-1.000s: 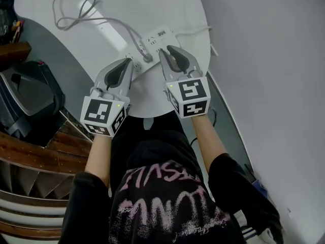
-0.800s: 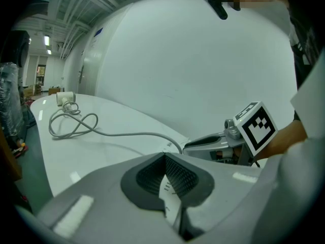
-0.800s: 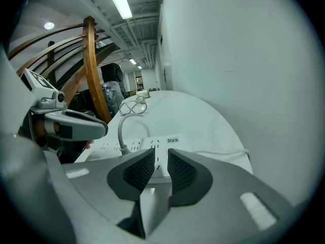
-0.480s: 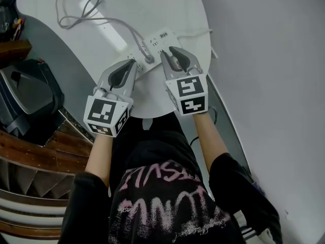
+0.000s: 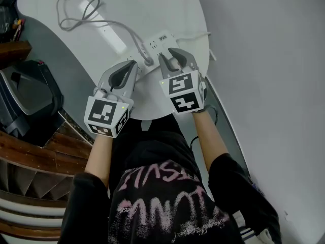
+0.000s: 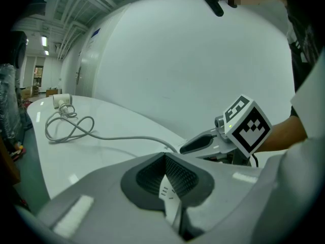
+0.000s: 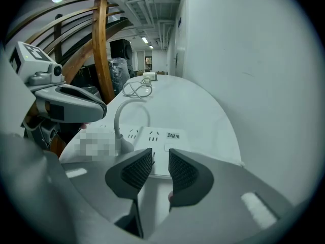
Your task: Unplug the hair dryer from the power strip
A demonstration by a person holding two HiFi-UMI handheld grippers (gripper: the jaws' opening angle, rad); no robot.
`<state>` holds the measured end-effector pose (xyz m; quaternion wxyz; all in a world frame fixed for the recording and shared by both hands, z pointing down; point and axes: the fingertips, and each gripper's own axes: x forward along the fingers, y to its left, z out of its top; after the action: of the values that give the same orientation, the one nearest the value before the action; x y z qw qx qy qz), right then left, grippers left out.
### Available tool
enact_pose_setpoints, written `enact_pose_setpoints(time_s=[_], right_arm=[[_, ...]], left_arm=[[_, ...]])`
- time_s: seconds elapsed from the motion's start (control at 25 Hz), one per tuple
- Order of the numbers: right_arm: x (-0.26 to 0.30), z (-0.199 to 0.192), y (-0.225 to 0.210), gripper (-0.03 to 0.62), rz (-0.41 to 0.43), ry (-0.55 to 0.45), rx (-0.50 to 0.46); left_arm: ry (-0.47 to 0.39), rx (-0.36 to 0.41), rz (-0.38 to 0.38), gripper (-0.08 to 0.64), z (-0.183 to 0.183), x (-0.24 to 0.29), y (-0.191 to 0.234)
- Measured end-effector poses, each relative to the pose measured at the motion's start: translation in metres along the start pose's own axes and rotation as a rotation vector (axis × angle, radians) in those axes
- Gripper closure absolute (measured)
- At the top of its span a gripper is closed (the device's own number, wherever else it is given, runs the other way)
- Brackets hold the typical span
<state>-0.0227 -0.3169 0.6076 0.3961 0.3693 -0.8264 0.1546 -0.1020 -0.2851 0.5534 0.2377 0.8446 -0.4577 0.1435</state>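
Observation:
A white power strip [image 5: 158,42] lies near the right edge of the round white table [image 5: 137,9]. A grey plug [image 5: 148,61] sits in it, and its cable [image 5: 96,22] loops away toward the hair dryer [image 6: 62,100] at the table's far end. My right gripper [image 5: 169,55] hovers over the strip [image 7: 157,135], just right of the plug [image 7: 123,145]. Its jaws have just been opening and nothing is between them [image 7: 160,159]. My left gripper [image 5: 133,64] is shut and rests at the strip's left end, left of the plug.
The strip's own white cord [image 5: 195,34] runs off the table's right edge by the wall. A black case [image 5: 25,93] stands on the floor to the left, and wooden stair rails [image 5: 35,156] are at the lower left. The table's near edge is just under both grippers.
The right gripper has rolled to the left in place and its jaws stand wider apart. The left gripper has kept still.

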Motion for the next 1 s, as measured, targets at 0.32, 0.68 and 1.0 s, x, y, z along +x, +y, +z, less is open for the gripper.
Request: enact_pose_setpoints(time_s=[0.32,0.68,1.0], right_arm=[[0.0003,-0.0025,-0.0031,0.449,0.013,0.057,0.012],[0.0026,-0.0038,-0.0019,0.447,0.028,0.133,-0.003],[0.0037,-0.0040,-0.0017,0.445,0.049,0.171,0.005]], left_arm=[[-0.005,0.004,-0.002,0.559,0.0022,0.0004,-0.0013],[-0.008,0.006,-0.005,0.560,0.0043,0.0004,-0.0035],[0.010,0.021,-0.021,0.559,-0.0002,0.0060,-0.0056]])
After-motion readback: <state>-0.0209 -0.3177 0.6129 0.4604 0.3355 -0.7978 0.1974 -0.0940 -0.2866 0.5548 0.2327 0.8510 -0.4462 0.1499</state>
